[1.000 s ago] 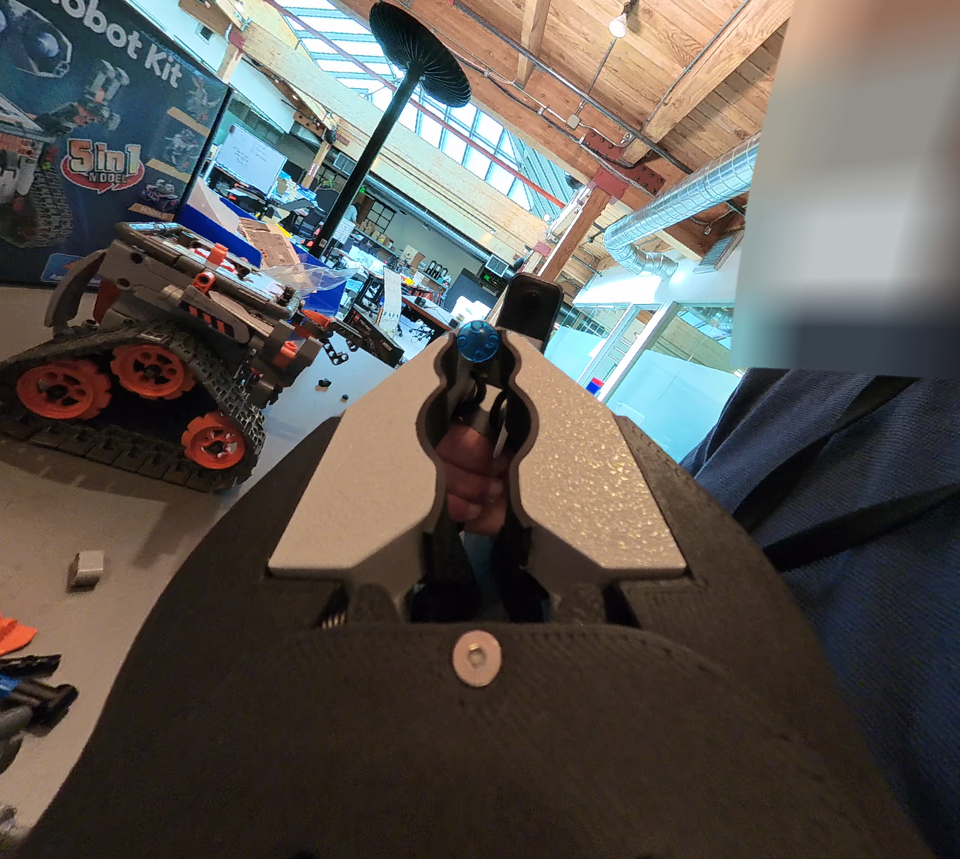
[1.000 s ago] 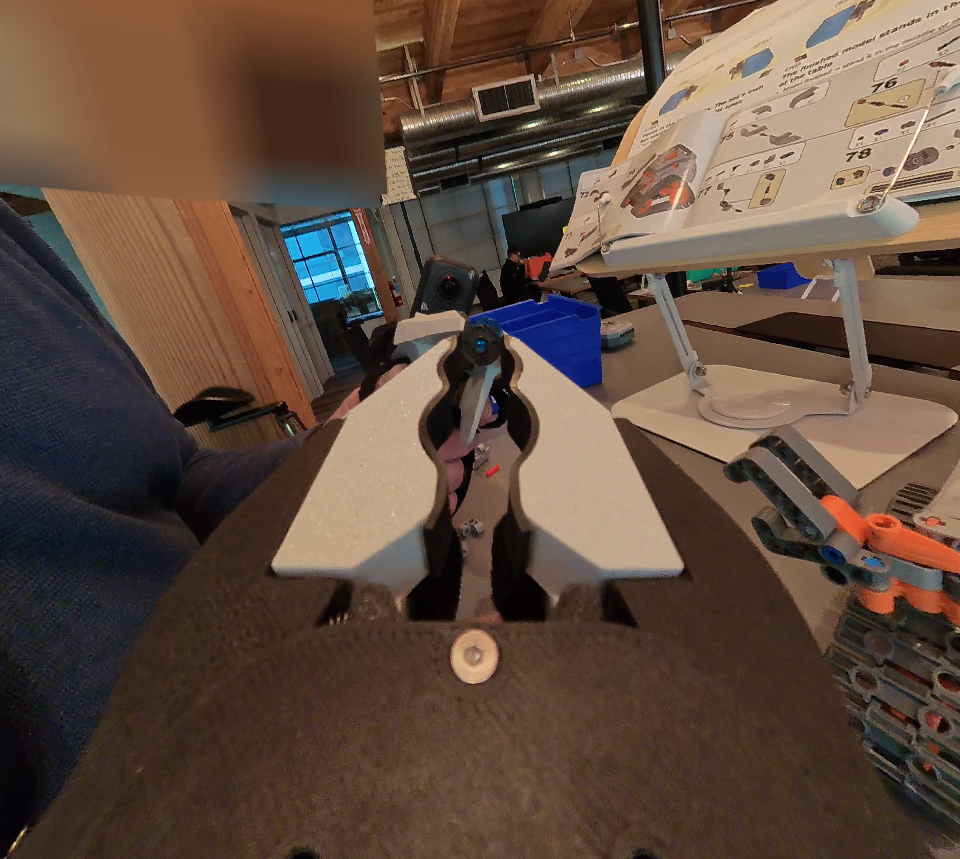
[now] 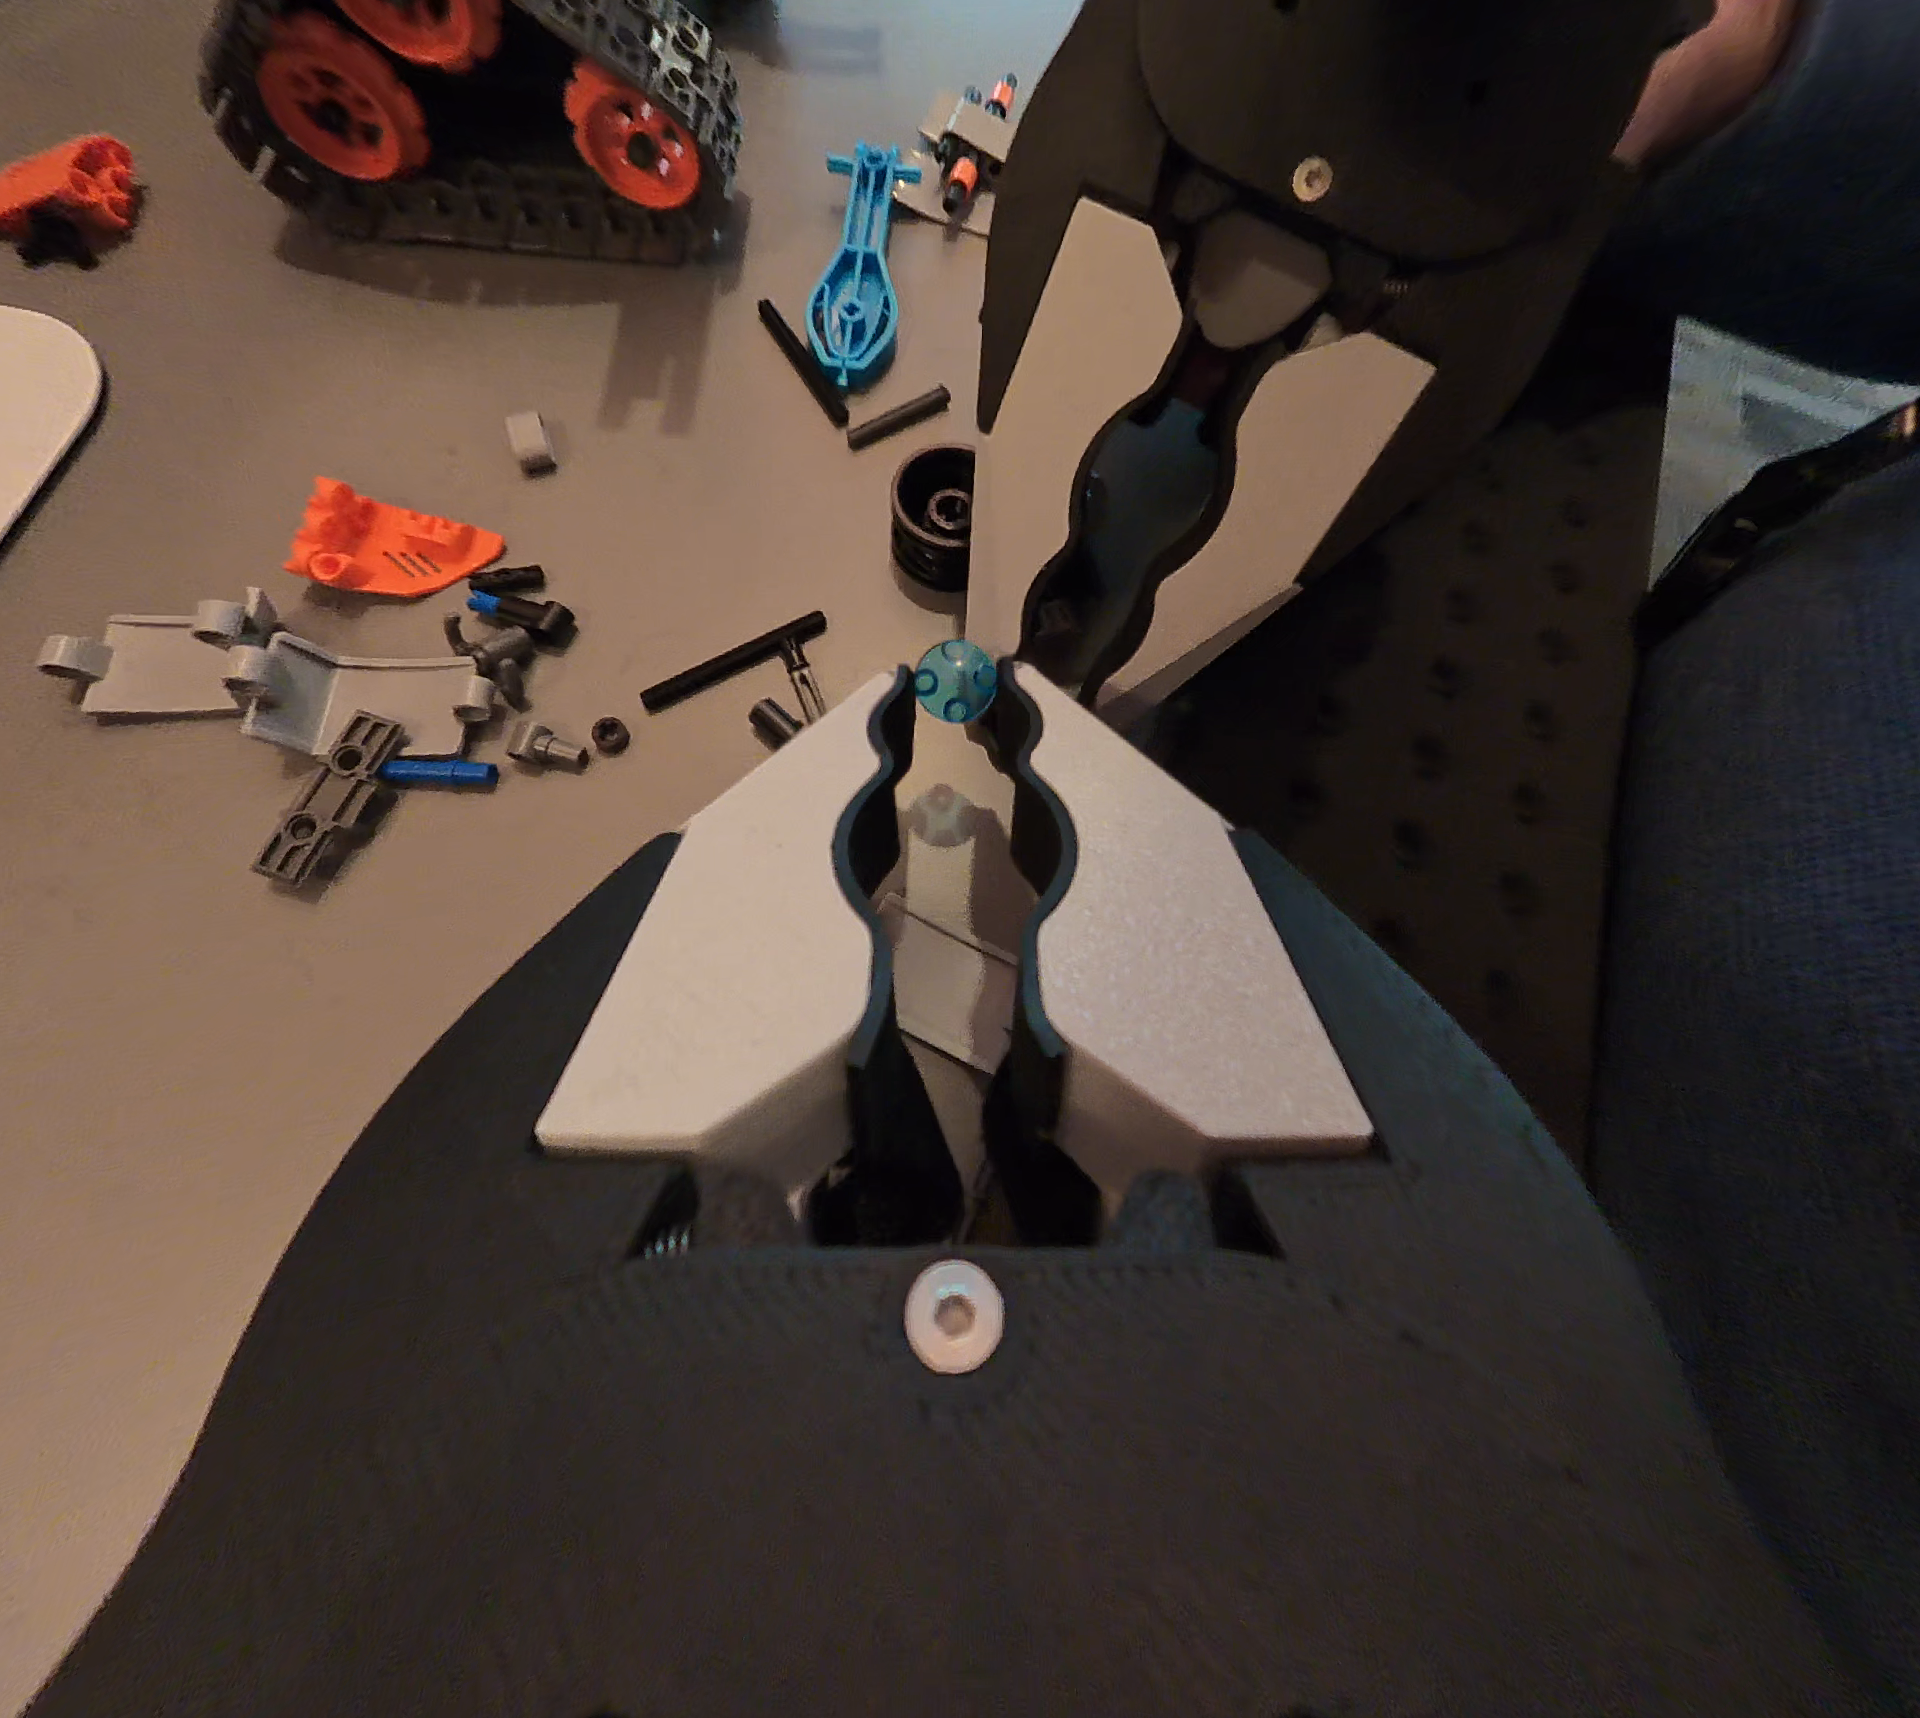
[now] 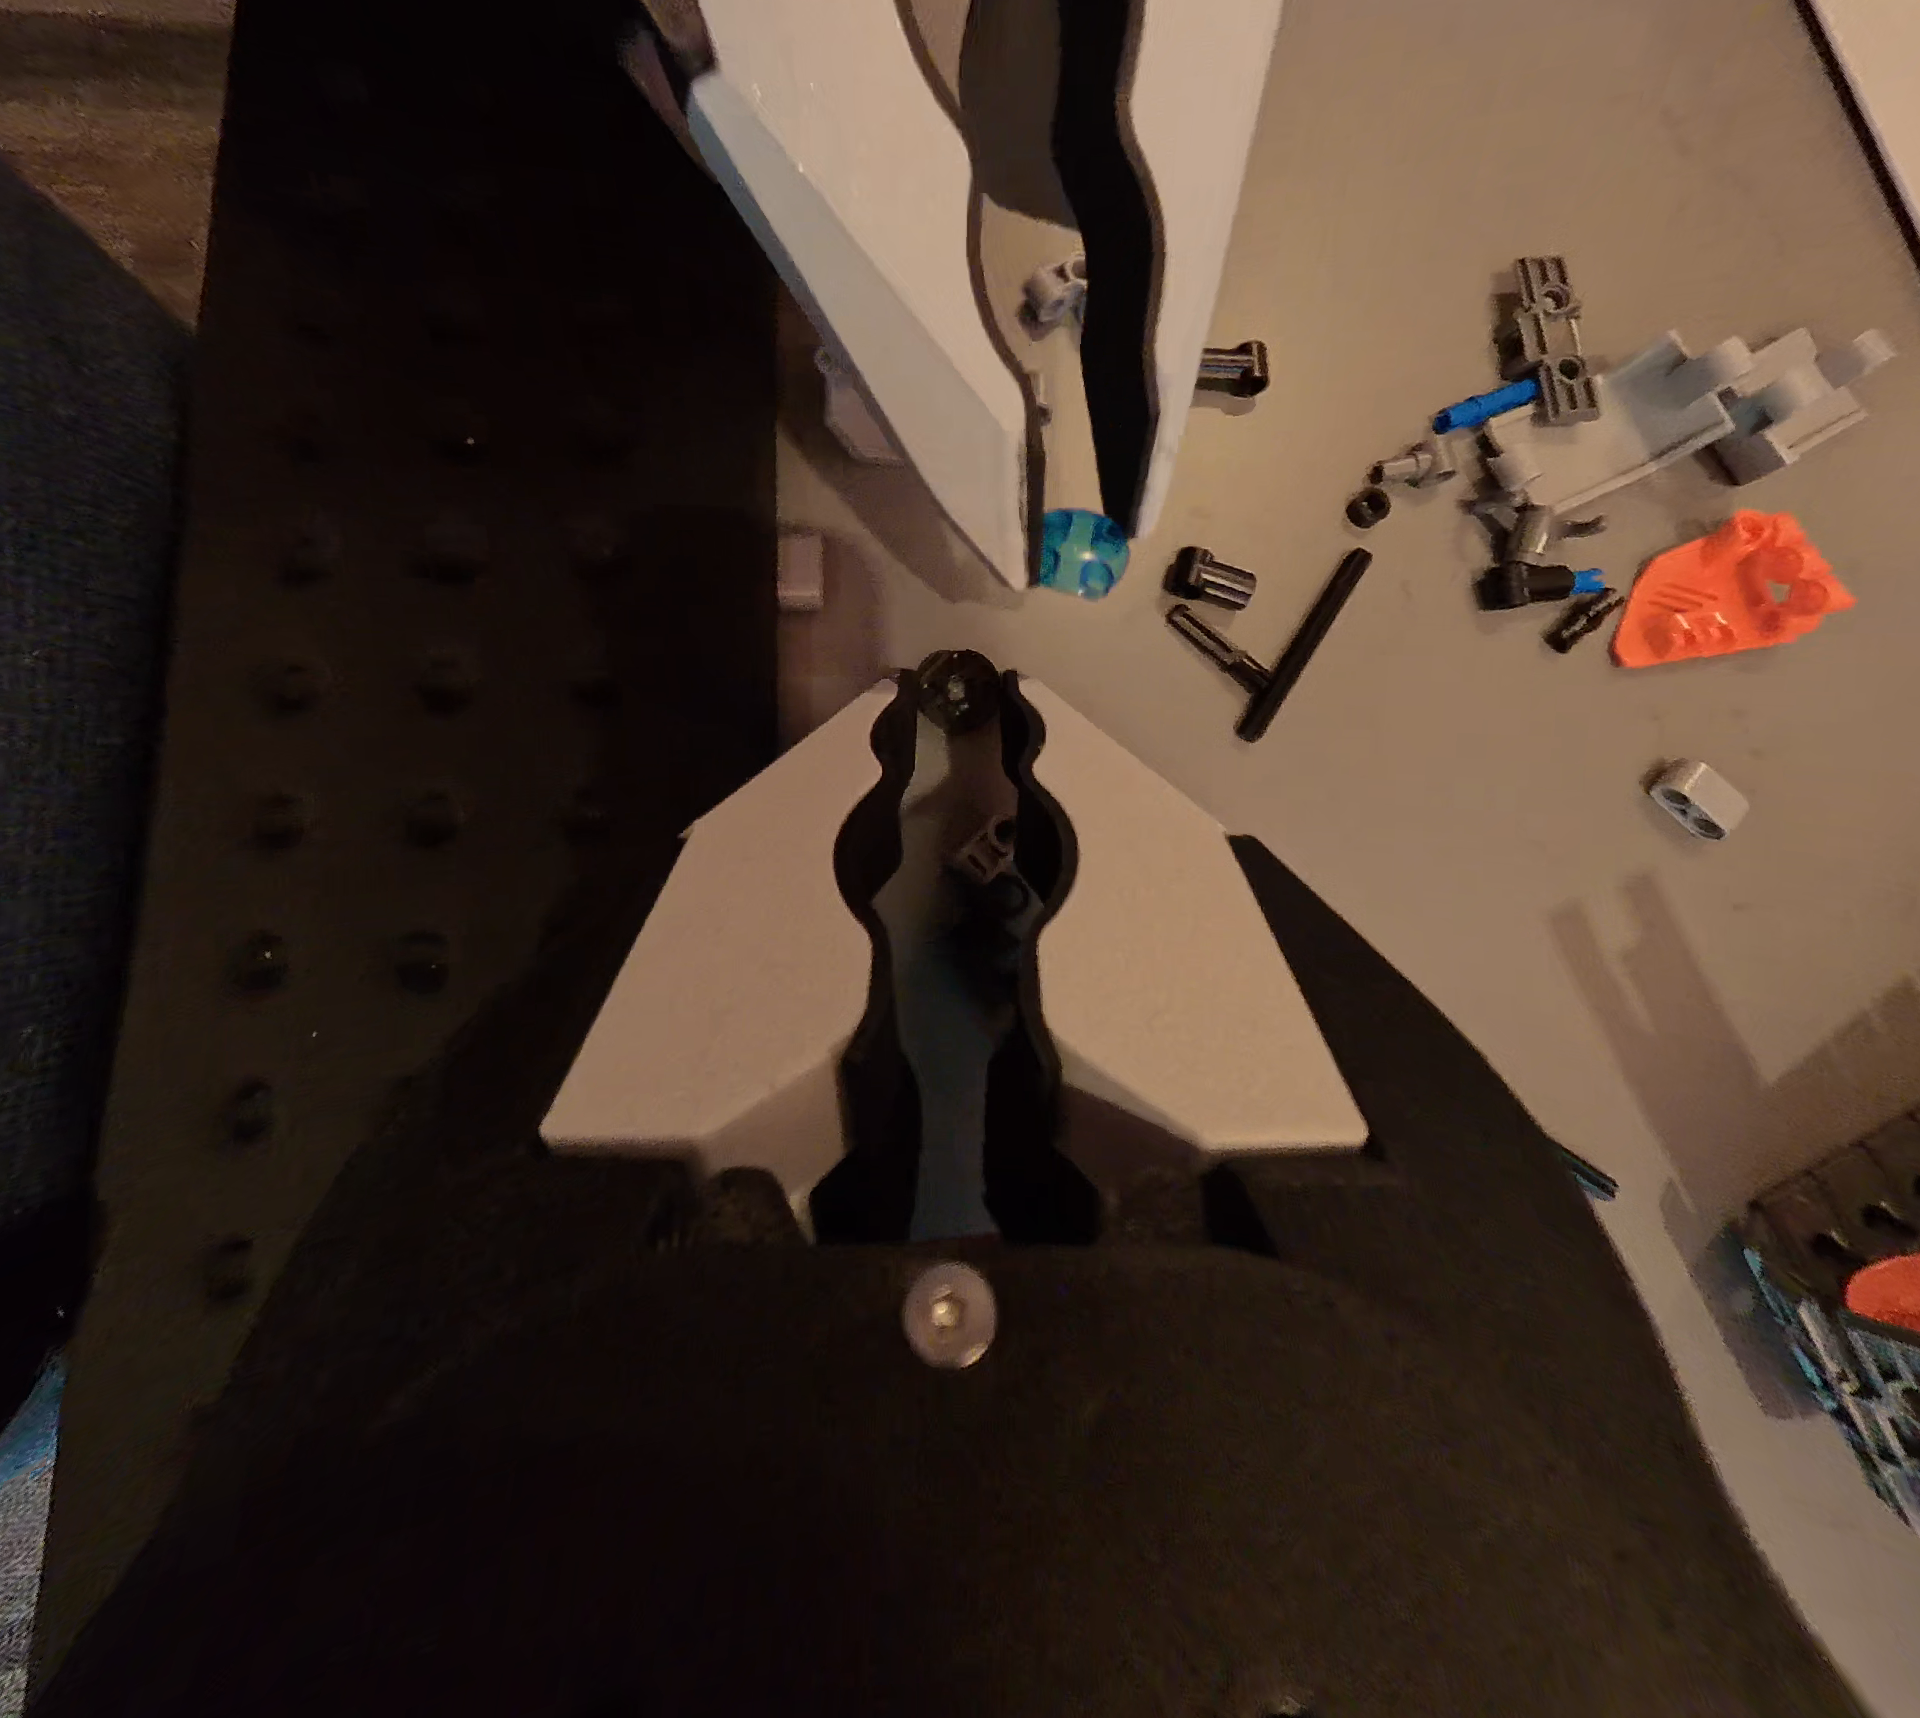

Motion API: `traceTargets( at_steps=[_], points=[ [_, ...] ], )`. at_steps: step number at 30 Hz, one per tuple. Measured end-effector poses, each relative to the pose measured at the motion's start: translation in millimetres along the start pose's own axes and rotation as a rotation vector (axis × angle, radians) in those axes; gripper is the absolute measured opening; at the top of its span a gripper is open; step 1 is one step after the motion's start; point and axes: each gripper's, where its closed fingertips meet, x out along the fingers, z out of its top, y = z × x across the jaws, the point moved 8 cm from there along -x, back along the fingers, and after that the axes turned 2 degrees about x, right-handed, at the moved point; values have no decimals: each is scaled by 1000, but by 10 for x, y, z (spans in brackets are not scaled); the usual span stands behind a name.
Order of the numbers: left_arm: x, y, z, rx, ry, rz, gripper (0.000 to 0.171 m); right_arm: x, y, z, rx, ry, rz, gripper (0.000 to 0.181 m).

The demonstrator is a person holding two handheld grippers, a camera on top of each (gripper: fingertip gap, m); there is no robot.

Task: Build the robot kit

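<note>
Left tongs (image 3: 956,681) grip blue ball (image 3: 956,679); right tongs (image 4: 958,689) pinch black piece (image 4: 956,692) (tips near, table edge below)

The ball (image 3: 956,679) is see-through blue with little rings; the toy tank (image 3: 488,27) has orange wheels and black tracks; the table (image 3: 312,993) is grey.

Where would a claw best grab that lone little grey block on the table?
Across its two long flat sides, coming straight down from above. The grey block lies on the table with bare space all round, and its parallel sides likely give the claw flat faces to press.
</note>
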Motion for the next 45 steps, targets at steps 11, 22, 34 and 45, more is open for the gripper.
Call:
traceTargets(
  at_steps=[11,22,34,45],
  points=[
    [152,-109,-37,105,149,-40,12,-171,-70,-84,68,-81,8,25],
    [255,-143,-63,172,215,-58,13,-185,-59,-99,70,-117,33,17],
    [259,-129,-79,203,225,-59,13,-193,-65,-105,75,-129,39,13],
    [-45,-3,-123,150,176,-12,13,-33,53,-11,-42,-29,1,18]
  ],
)
